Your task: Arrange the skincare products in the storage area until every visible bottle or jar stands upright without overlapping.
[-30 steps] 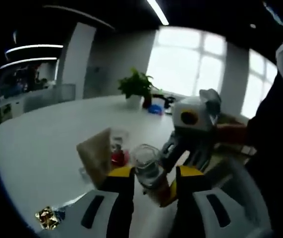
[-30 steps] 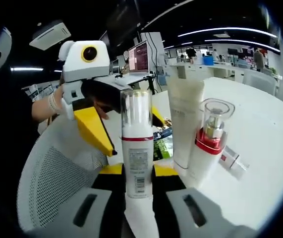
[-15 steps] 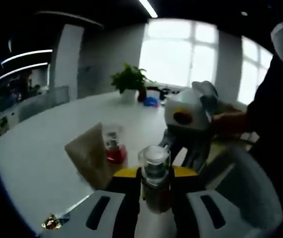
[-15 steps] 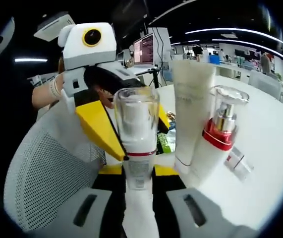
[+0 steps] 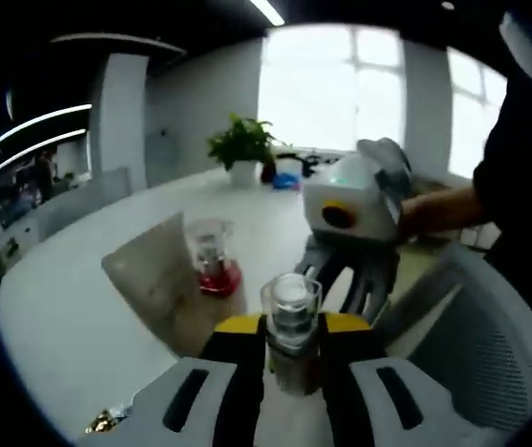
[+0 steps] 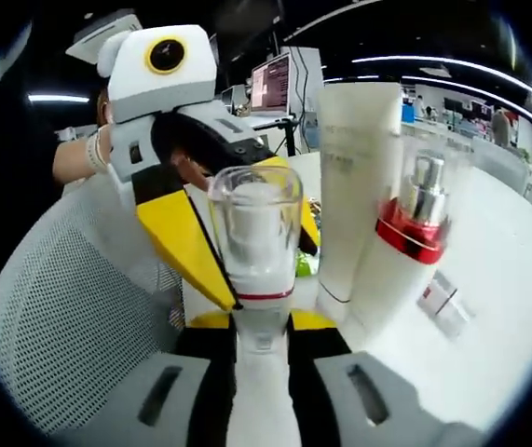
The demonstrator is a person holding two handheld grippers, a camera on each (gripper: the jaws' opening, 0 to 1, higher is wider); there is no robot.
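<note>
A white foam-pump bottle with a clear cap (image 6: 256, 233) stands upright between the jaws of my right gripper (image 6: 258, 321), which is shut on its lower body. My left gripper (image 5: 292, 328) is shut on the same bottle (image 5: 292, 312) from the opposite side; its yellow fingers (image 6: 180, 233) flank the bottle in the right gripper view. The right gripper (image 5: 345, 289) reaches in from the right in the left gripper view. A tall white tube (image 6: 354, 177) and a red-collared pump bottle (image 6: 413, 233) stand upright just beyond, close together on the white table (image 6: 489, 307).
A small white box (image 6: 443, 305) lies flat on the table by the red-collared bottle. A grey mesh chair (image 6: 61, 317) sits at the table edge beneath the grippers. A potted plant (image 5: 242, 147) stands far back. A gold wrapper (image 5: 102, 424) lies near the left gripper.
My left gripper's jaws, spread wide a second ago, have shut on the clear-capped bottle. Both cameras have drawn closer to the bottle; the tube and red-collared bottle stay put.
</note>
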